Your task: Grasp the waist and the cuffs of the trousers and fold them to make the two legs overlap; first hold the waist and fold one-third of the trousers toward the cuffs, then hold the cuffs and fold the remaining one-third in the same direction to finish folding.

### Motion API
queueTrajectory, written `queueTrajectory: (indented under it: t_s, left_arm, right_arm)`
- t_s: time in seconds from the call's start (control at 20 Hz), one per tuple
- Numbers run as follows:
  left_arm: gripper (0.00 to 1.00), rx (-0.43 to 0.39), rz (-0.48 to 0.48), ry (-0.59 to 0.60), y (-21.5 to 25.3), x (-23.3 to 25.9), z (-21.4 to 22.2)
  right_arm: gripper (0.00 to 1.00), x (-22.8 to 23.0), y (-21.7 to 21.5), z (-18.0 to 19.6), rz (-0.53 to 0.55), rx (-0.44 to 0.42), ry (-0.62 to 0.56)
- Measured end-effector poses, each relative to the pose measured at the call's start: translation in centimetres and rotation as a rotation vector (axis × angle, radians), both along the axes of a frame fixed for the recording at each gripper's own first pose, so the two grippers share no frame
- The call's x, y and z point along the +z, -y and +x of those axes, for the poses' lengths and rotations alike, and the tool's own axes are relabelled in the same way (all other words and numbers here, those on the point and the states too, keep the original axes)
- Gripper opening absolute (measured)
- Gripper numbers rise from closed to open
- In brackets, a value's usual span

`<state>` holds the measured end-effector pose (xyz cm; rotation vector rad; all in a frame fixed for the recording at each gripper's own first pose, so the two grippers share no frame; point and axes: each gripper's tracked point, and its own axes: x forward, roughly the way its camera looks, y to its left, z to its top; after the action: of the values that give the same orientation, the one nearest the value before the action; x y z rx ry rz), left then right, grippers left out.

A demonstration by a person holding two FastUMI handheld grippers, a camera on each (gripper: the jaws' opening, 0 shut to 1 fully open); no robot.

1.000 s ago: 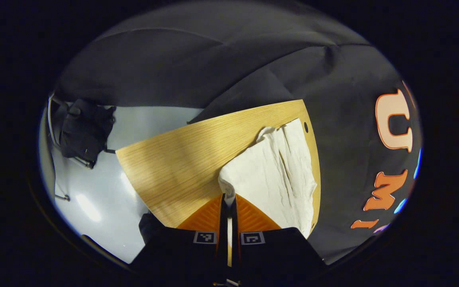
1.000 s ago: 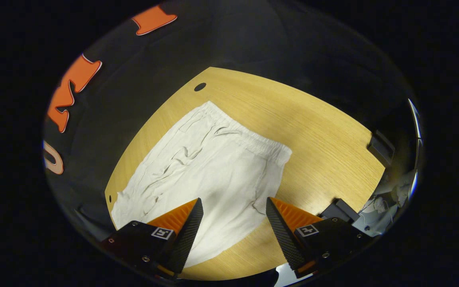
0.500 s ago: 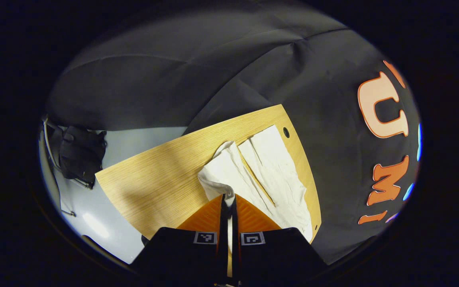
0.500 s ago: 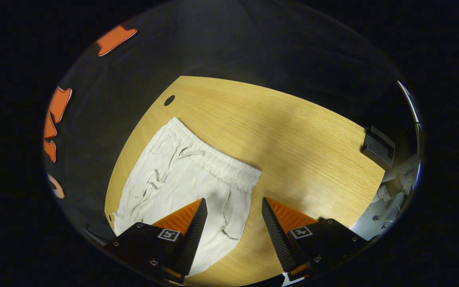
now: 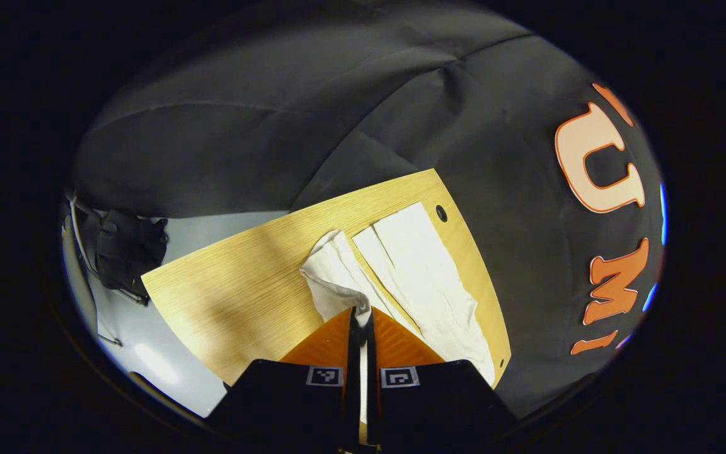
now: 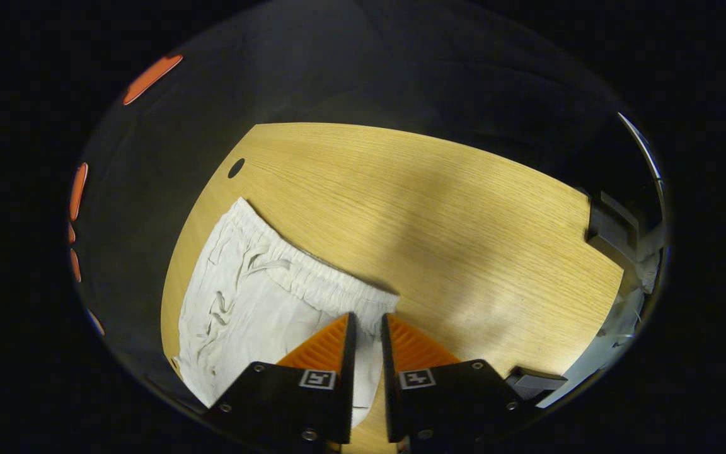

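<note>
White trousers (image 6: 256,302) lie on the wooden table (image 6: 432,208), their gathered waistband (image 6: 312,277) running across the cloth's far edge. My right gripper (image 6: 366,323) is shut on the waistband's near right corner, with cloth between its fingers. In the left gripper view one leg (image 5: 423,271) lies flat along the table's right edge beside the table (image 5: 243,284). The other leg (image 5: 331,271) is bunched and lifted, its cuff pinched in my left gripper (image 5: 362,313), which is shut.
A small round hole (image 6: 236,168) marks the table corner beyond the waist, and the same kind of hole (image 5: 441,213) shows past the flat leg. A dark block (image 6: 612,230) sits at the table's right edge. A black bag (image 5: 126,246) lies on the pale floor (image 5: 149,340).
My right gripper moved in on the waistband corner and its fingers closed from wide apart. The left gripper drew its cuff aside, so the held leg parted from the flat one.
</note>
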<state>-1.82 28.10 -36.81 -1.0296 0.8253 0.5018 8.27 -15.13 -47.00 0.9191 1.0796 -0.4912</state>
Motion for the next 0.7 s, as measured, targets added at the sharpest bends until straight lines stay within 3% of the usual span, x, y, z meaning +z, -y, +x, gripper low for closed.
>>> queueTrajectory:
  t_s: [0.05, 0.1, 0.2, 0.45, 0.7]
  left_arm:
    - [0.08, 0.007, 0.013, -0.005, 0.0, 0.2, 0.1]
    - [0.08, 0.013, 0.021, -0.004, 0.0, 0.4, 0.3]
    - [0.08, 0.025, 0.036, -0.01, -0.3, 0.9, 0.7]
    - [0.08, 0.033, 0.063, -0.009, -1.4, 2.2, 2.0]
    - [0.08, -0.013, 0.073, -0.003, -3.5, 2.3, 5.4]
  right_arm:
    - [0.15, 0.1, 0.0, 0.3, 0.022, -0.025, 0.015]
    - [0.06, 0.3, -0.1, 0.2, 0.05, -0.036, 0.027]
    - [0.02, 0.9, 0.1, 0.5, 0.087, -0.049, 0.048]
    - [0.01, 4.7, 1.3, 2.4, 0.106, -0.079, 0.129]
    - [0.01, 7.9, 1.9, 4.8, 0.1, -0.114, 0.151]
